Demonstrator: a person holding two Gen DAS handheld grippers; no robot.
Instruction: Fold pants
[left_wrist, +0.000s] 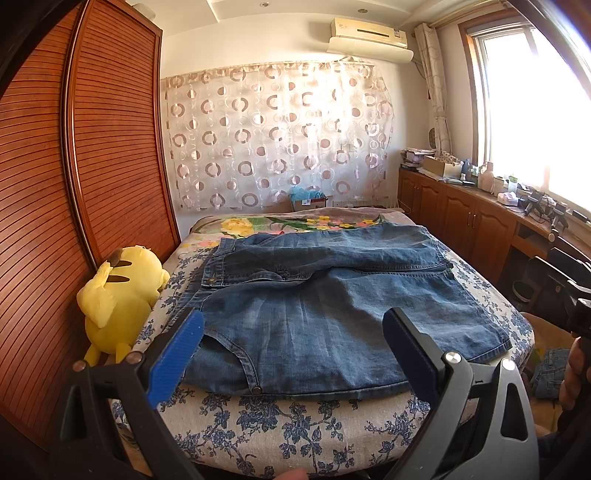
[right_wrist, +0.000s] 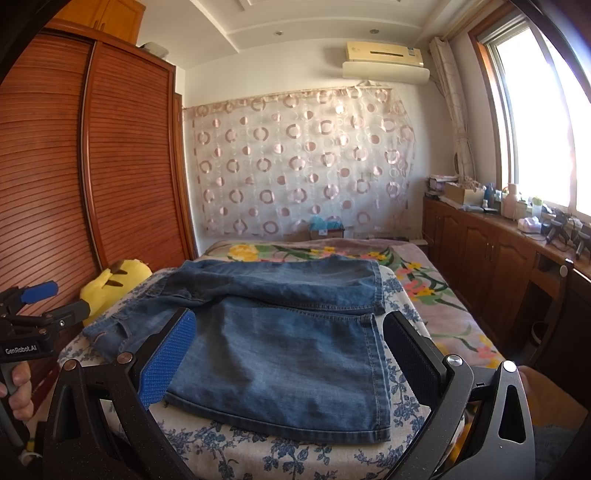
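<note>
Blue denim pants (left_wrist: 332, 302) lie flat across the bed, waistband to the left, leg hems to the right; they also show in the right wrist view (right_wrist: 288, 343). My left gripper (left_wrist: 293, 332) is open and empty, held above the near edge of the pants at the waist end. My right gripper (right_wrist: 290, 336) is open and empty, above the near leg's hem end. The left gripper also shows at the left edge of the right wrist view (right_wrist: 51, 302), open.
The bed (left_wrist: 295, 424) has a blue floral sheet. A yellow plush toy (left_wrist: 118, 295) lies at its left edge against a wooden wardrobe (left_wrist: 74, 166). Wooden cabinets (left_wrist: 461, 214) with clutter run under the window on the right. More denim (left_wrist: 550, 373) lies low right.
</note>
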